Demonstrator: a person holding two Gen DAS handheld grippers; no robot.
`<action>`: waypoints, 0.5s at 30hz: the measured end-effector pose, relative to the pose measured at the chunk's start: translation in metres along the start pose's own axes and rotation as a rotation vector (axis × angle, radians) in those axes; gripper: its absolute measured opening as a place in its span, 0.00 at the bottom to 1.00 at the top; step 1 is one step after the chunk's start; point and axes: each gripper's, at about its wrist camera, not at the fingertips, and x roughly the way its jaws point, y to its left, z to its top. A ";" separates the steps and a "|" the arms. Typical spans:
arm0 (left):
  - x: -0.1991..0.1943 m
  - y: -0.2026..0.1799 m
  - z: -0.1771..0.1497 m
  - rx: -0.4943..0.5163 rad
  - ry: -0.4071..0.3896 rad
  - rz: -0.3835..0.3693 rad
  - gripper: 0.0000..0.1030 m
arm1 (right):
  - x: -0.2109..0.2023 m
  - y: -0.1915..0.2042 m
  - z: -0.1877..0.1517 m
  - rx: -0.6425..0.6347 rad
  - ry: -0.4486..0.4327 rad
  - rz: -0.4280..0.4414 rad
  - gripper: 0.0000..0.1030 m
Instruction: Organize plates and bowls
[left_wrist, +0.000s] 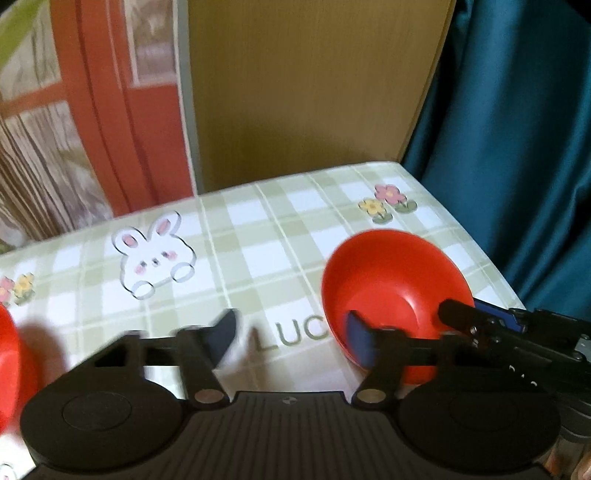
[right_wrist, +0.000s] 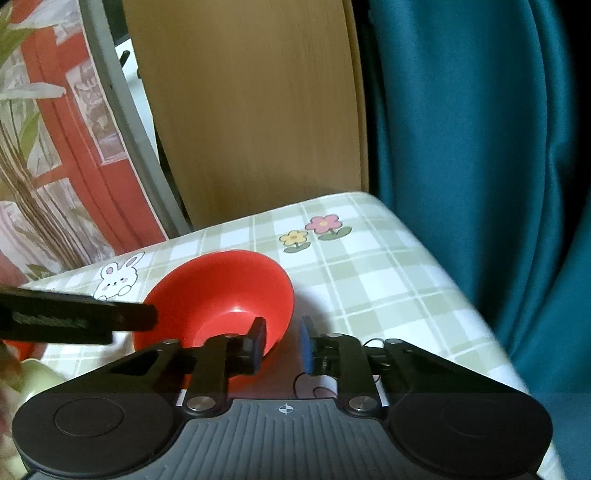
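A red bowl (left_wrist: 391, 280) sits tilted on the checked tablecloth (left_wrist: 258, 236) near the table's right edge. It also shows in the right wrist view (right_wrist: 221, 291). My right gripper (right_wrist: 284, 343) straddles the bowl's near rim, one finger inside and one outside, with a gap between pads and rim. It enters the left wrist view from the right (left_wrist: 476, 317). My left gripper (left_wrist: 291, 332) is open and empty, its right finger in front of the bowl. Its finger (right_wrist: 77, 317) shows at the left of the right wrist view.
Another red dish (left_wrist: 7, 369) lies at the far left edge. A pale green dish (right_wrist: 37, 376) is at the lower left. A wooden board (left_wrist: 303, 92) and a red-framed panel (left_wrist: 110, 110) stand behind the table. A teal curtain (right_wrist: 480, 147) hangs to the right.
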 end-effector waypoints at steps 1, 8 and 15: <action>0.000 0.001 -0.001 -0.012 -0.001 -0.032 0.31 | 0.000 0.000 0.000 0.005 0.002 0.008 0.12; -0.011 0.005 -0.005 -0.023 0.004 -0.055 0.15 | -0.007 0.011 0.006 0.017 0.007 0.032 0.09; -0.065 0.015 -0.003 -0.010 -0.037 -0.024 0.15 | -0.030 0.033 0.014 0.023 0.000 0.062 0.09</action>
